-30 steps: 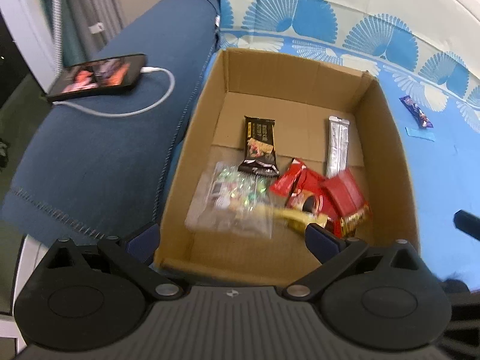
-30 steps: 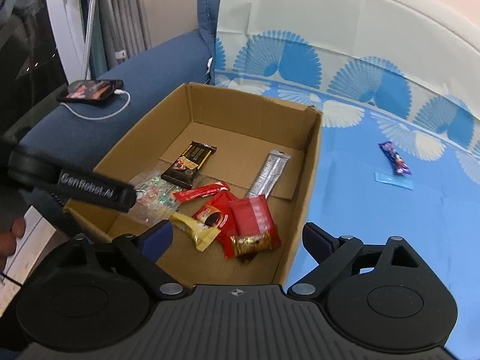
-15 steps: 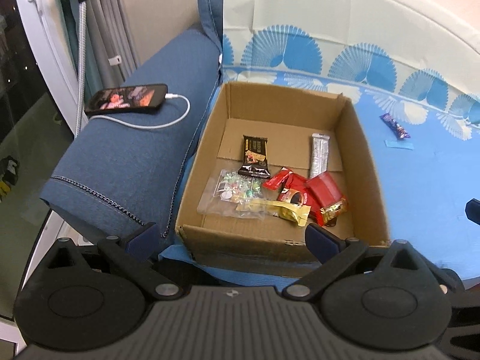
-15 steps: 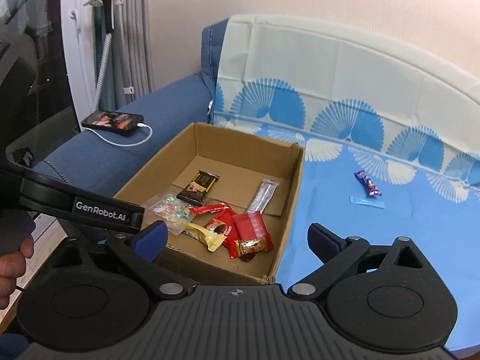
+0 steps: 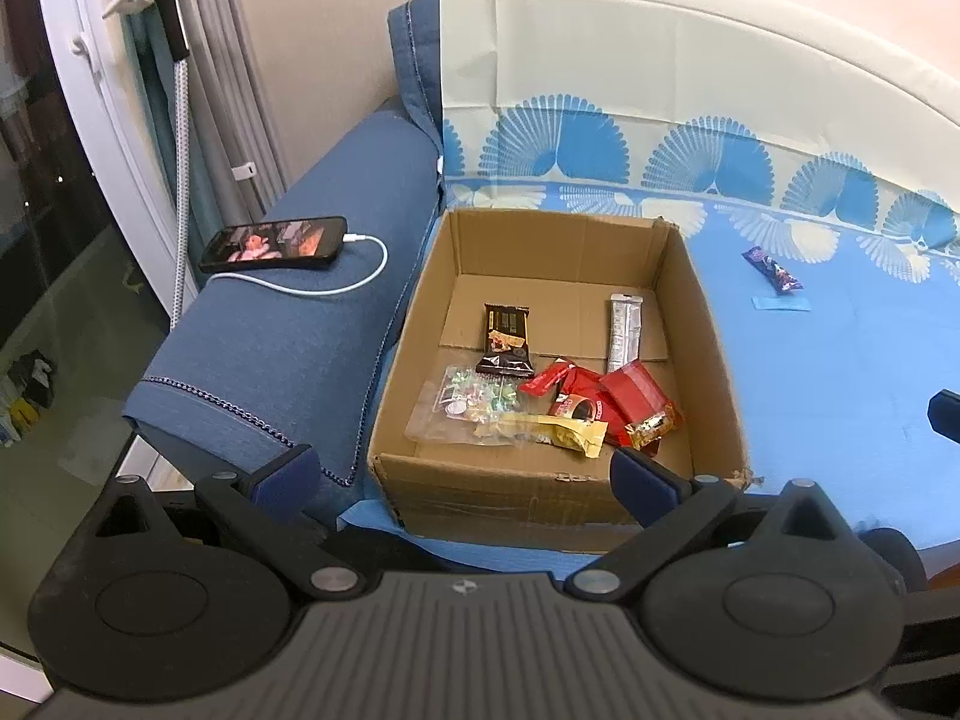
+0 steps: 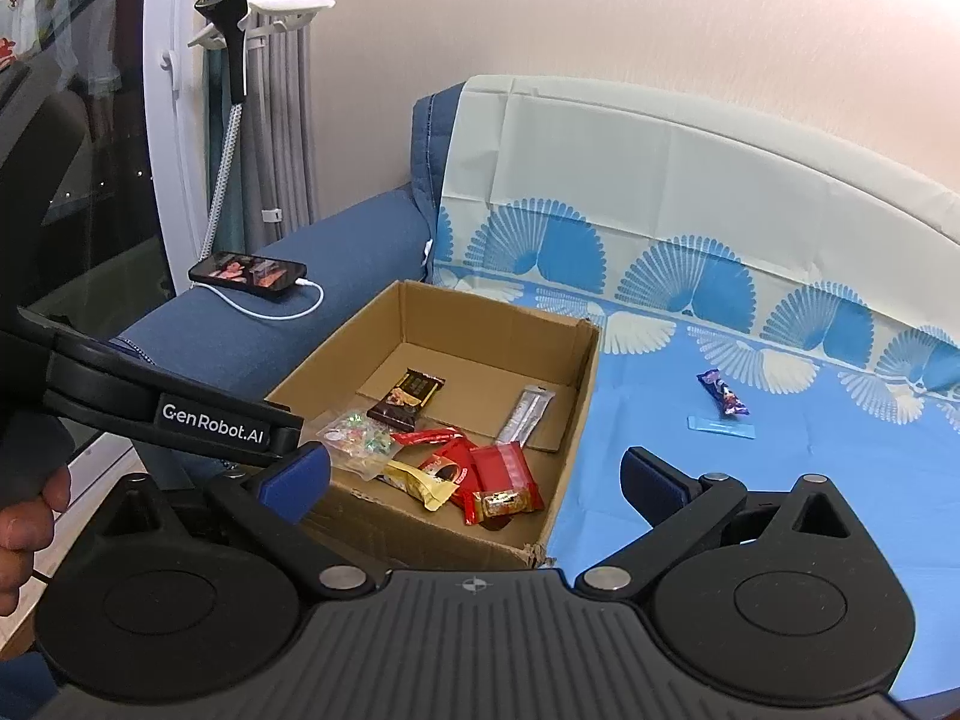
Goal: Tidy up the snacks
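Note:
An open cardboard box (image 5: pixel 702 324) (image 6: pixel 579 414) sits on the blue sofa cover. Inside lie a dark chocolate bar (image 5: pixel 505 339) (image 6: pixel 407 399), a silver stick pack (image 5: pixel 624 333) (image 6: pixel 525 414), a clear candy bag (image 5: pixel 465 411) (image 6: pixel 357 438), a yellow packet (image 5: pixel 555 432) (image 6: pixel 420 483) and red packets (image 5: pixel 606 399) (image 6: pixel 501 474). A purple snack (image 5: pixel 773 269) (image 6: pixel 723 393) lies on the cover right of the box. My left gripper (image 5: pixel 462 474) is open and empty, in front of the box. My right gripper (image 6: pixel 474 477) is open and empty, near the box's front right corner.
A phone (image 5: pixel 275 243) (image 6: pixel 247 273) with a white cable rests on the blue sofa armrest (image 5: pixel 288 348). A pale blue strip (image 5: pixel 780 304) (image 6: pixel 720 426) lies by the purple snack. A garment steamer stand (image 6: pixel 231 48) and window are at the left.
Both grippers have pulled back and up from the box, so the box looks smaller and farther. The snacks in the box have not moved.

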`<action>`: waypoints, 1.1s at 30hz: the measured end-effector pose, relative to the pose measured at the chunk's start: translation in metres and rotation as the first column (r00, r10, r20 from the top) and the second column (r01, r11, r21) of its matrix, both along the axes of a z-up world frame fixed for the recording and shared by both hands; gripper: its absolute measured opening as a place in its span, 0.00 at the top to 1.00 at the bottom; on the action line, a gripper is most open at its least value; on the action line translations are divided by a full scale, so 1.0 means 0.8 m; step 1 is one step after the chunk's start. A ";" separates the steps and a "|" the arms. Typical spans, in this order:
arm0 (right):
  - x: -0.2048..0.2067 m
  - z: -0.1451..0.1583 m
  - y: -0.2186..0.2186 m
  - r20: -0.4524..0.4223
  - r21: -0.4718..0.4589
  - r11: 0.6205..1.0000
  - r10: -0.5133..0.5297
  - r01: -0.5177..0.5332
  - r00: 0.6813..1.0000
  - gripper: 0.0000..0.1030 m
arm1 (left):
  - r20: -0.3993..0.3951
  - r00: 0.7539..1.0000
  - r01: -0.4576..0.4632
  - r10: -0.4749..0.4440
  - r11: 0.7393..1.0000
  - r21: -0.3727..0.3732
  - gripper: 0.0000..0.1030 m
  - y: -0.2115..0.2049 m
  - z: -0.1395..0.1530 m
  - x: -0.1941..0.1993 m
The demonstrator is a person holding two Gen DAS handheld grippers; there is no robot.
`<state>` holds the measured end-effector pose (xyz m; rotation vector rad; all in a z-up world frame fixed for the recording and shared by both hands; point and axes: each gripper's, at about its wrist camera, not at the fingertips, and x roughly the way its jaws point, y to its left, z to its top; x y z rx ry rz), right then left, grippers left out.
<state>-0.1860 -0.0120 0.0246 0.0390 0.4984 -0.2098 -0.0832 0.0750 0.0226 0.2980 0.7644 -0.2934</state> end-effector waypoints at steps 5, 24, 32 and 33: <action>-0.009 0.003 0.001 0.016 0.005 1.000 -0.004 0.004 1.000 0.00 | 0.015 1.000 0.007 -0.007 1.000 0.003 0.00 0.000 0.004 -0.009; -0.006 -0.002 -0.004 0.002 0.025 1.000 -0.015 0.015 1.000 0.00 | 0.011 1.000 0.012 -0.012 1.000 0.021 0.00 -0.006 0.002 -0.002; 0.002 -0.013 -0.021 -0.021 0.057 0.998 -0.037 0.038 0.999 0.00 | 0.001 1.000 0.019 -0.020 0.999 0.032 0.00 -0.019 0.000 0.008; 0.003 -0.014 -0.023 -0.024 0.060 0.997 -0.039 0.041 0.999 0.00 | 0.000 1.000 0.021 -0.021 0.999 0.034 0.00 -0.022 -0.001 0.010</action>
